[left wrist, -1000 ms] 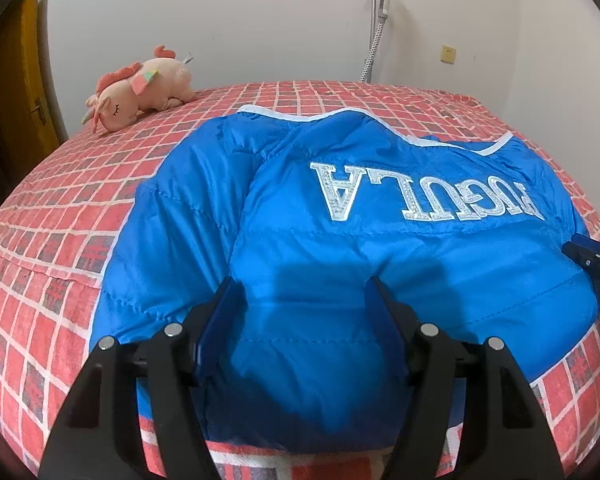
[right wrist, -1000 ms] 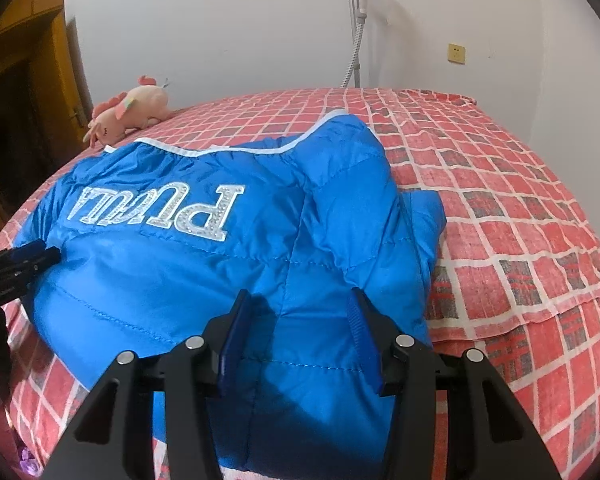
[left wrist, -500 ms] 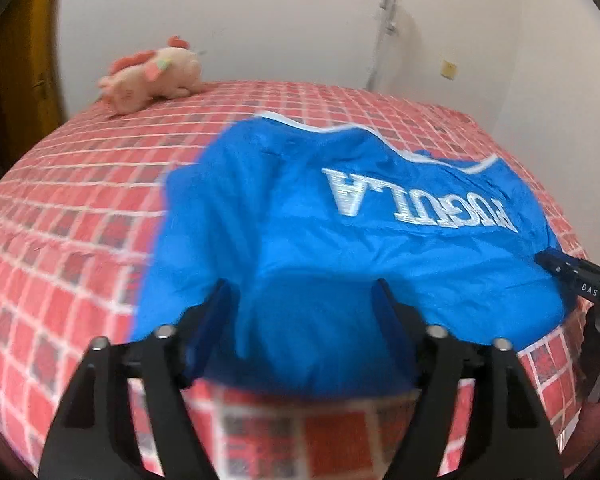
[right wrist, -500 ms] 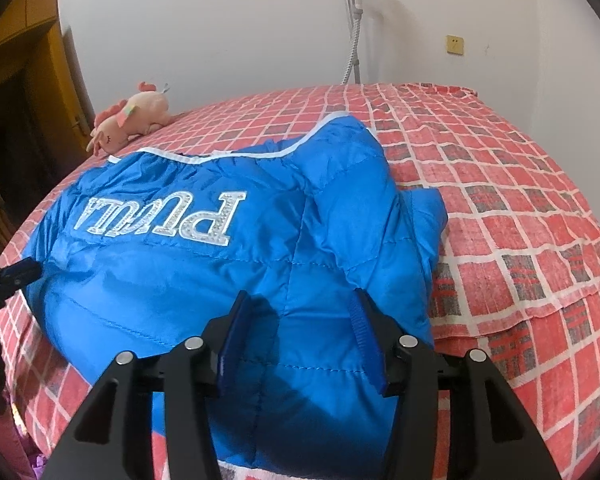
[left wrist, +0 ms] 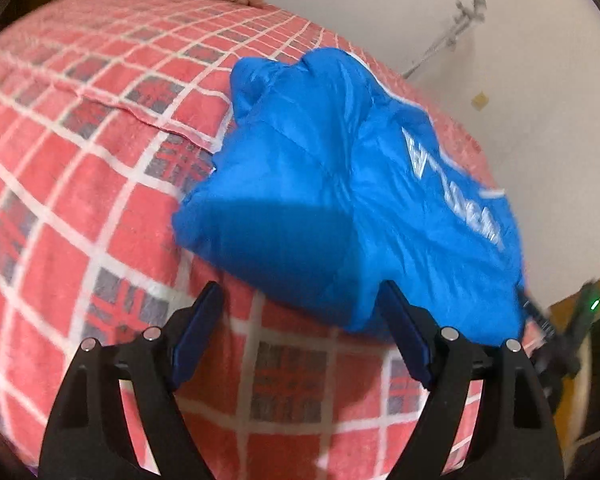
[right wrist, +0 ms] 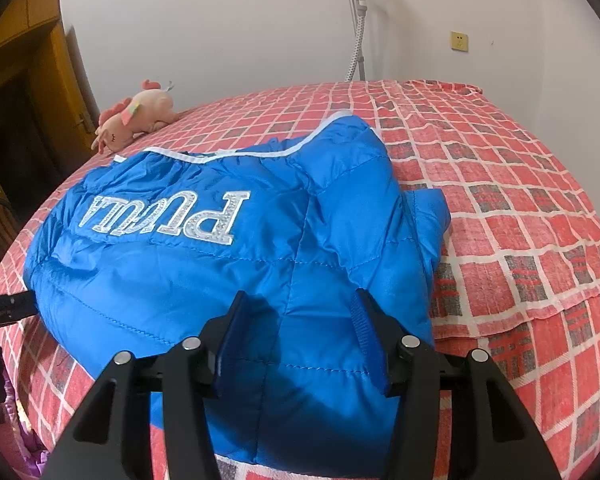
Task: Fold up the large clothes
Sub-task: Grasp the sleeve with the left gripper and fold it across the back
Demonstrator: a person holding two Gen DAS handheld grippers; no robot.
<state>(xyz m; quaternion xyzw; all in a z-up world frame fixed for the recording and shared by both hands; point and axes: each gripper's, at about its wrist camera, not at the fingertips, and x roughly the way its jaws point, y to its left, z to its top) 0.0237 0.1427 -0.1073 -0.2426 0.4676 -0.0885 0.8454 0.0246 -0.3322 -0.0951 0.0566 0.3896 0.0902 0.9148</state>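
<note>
A blue puffer jacket (right wrist: 228, 248) with silver letters lies folded on the bed, back side up; it also shows in the left wrist view (left wrist: 340, 200). My left gripper (left wrist: 300, 308) is open and empty, hovering over the bedspread at the jacket's near-left edge, tilted. My right gripper (right wrist: 300, 308) is open, its jaws standing over the jacket's near-right part, holding nothing. The left gripper's tip (right wrist: 8, 306) shows at the left edge of the right wrist view.
The bed (right wrist: 520, 208) has a red checked cover. A pink plush toy (right wrist: 134, 122) lies at the far left of the bed. A white stand (right wrist: 356, 20) is by the back wall, and a wooden door (right wrist: 32, 92) on the left.
My left gripper has swung left and back off the jacket and tilted; it now looks along the jacket's left side. The right gripper has barely moved.
</note>
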